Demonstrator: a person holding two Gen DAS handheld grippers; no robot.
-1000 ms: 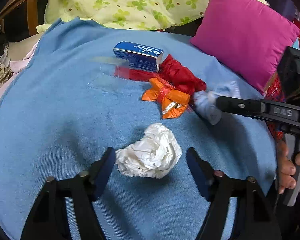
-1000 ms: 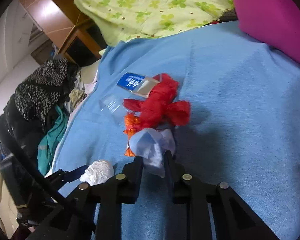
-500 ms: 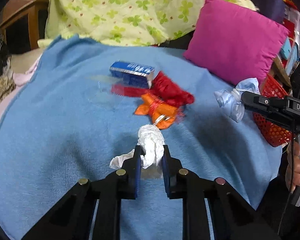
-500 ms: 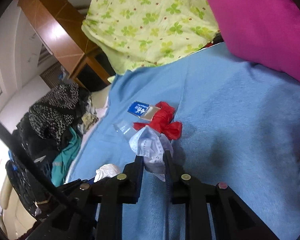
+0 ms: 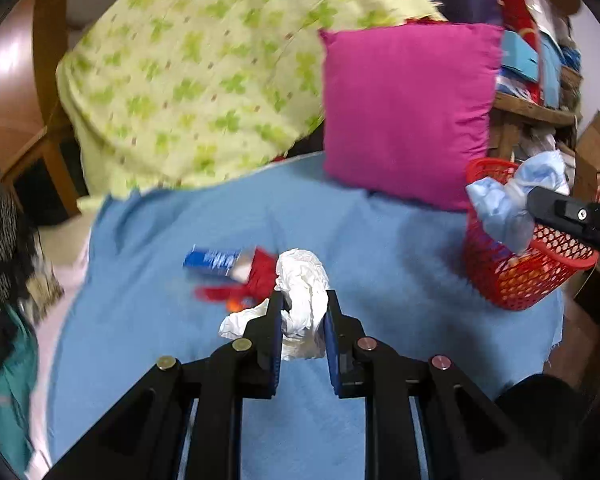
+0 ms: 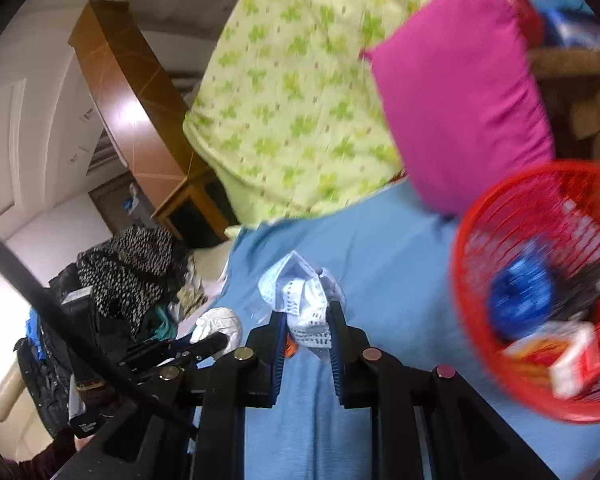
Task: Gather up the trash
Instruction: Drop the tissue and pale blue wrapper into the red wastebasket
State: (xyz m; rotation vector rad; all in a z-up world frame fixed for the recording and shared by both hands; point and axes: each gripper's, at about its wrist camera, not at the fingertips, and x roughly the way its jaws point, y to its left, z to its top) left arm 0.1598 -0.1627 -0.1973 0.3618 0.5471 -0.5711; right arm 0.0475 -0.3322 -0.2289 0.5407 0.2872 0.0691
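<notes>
My left gripper [image 5: 302, 304] is shut on a crumpled white tissue [image 5: 304, 284] and holds it above the blue blanket [image 5: 380, 248]. My right gripper [image 6: 306, 326] is shut on a crumpled light-blue face mask [image 6: 300, 292], which also shows in the left wrist view [image 5: 508, 200] beside the rim of the red mesh basket [image 5: 540, 276]. In the right wrist view the basket [image 6: 476, 320] lies to the right and holds several pieces of trash. A blue box [image 5: 214, 260] and a red wrapper [image 5: 260, 276] lie on the blanket behind the tissue.
A magenta pillow [image 5: 408, 112] leans at the back of the blanket next to a green floral quilt [image 5: 204, 80]. Dark patterned clothes [image 6: 136, 268] are piled to the left. A wooden shelf with clutter [image 5: 536, 92] stands behind the basket.
My left gripper closed on the white tissue and lifted it. My right gripper carried the face mask up and right, over to the red basket.
</notes>
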